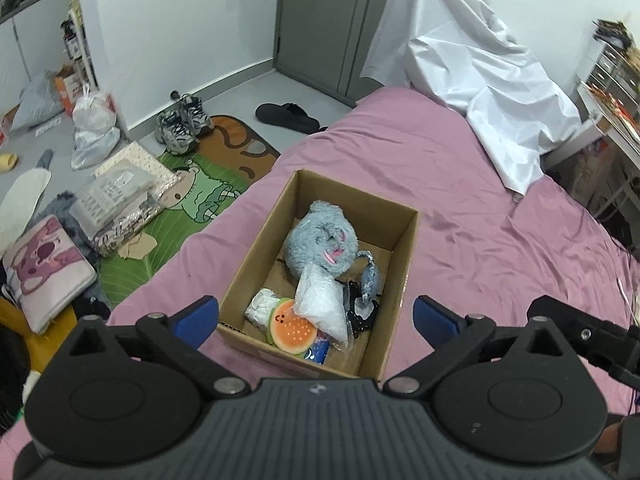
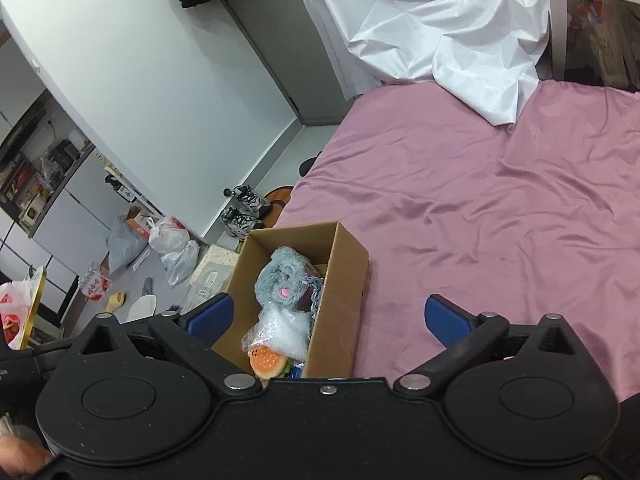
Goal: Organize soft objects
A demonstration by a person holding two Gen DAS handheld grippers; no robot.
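Cardboard box [image 1: 394, 248], open-topped, rectangular, plain brown corrugated walls, sits on the pink bedsheet [image 1: 480, 208] near the bed's floor-side edge. Landmark: the box.

Inside the box: grey plush toy [image 1: 320, 236], shaggy fur, rounded body, pink mouth detail, at the far end. Against it, toward the near end, a clear crinkled plastic bag [image 1: 322, 304] with white filling. At the near end, a round burger-shaped soft toy [image 1: 291, 327], orange dimpled top with a small face, green rim; beside it a white wrapped bundle [image 1: 262, 306]. A dark patterned piece lies along the right inner wall; cannot identify it.

Left gripper [image 1: 316, 318]: blue pads spread wide, nothing between them but air above the box's near end. Right gripper [image 2: 328, 316]: likewise spread wide, empty, above the box's near right corner.

Beyond the box: sheet is smooth, satiny, lightly creased. White crumpled cloth [image 1: 472, 68] is draped at the bed's far end. On the floor left of the box: green cartoon mat [image 1: 192, 208], grey sneakers [image 1: 184, 122].
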